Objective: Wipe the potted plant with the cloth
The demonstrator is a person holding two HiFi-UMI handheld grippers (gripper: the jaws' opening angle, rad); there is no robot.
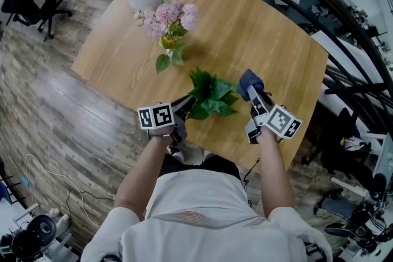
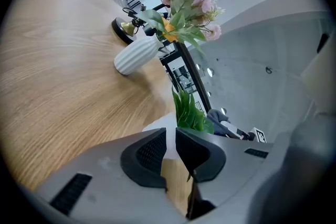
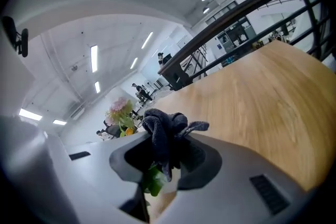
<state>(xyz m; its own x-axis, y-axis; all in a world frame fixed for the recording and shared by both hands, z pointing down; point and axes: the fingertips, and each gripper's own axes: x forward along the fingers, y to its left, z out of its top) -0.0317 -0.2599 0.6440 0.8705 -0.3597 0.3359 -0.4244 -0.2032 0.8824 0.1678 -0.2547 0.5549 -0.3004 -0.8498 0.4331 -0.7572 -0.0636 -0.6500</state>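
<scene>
Potted plant (image 1: 210, 97) stands at frame centre on the surface, its pot (image 2: 155, 124) pinched at the rim by the left gripper (image 1: 186, 102) — cloth (image 1: 249, 81), clamped in the right gripper (image 1: 252, 92), is held just right of the foliage.

Plant (image 1: 212, 98) and cloth (image 1: 250, 81), side by side near the table (image 1: 264, 27) edge
We see the plant upright, leafy green, its white pot (image 2: 169, 134) pinched between the left gripper's (image 2: 170, 150) jaws; the cloth, dark and bunched into a wad, sits clamped in the right gripper (image 3: 167, 160), just beside the leaves
</scene>
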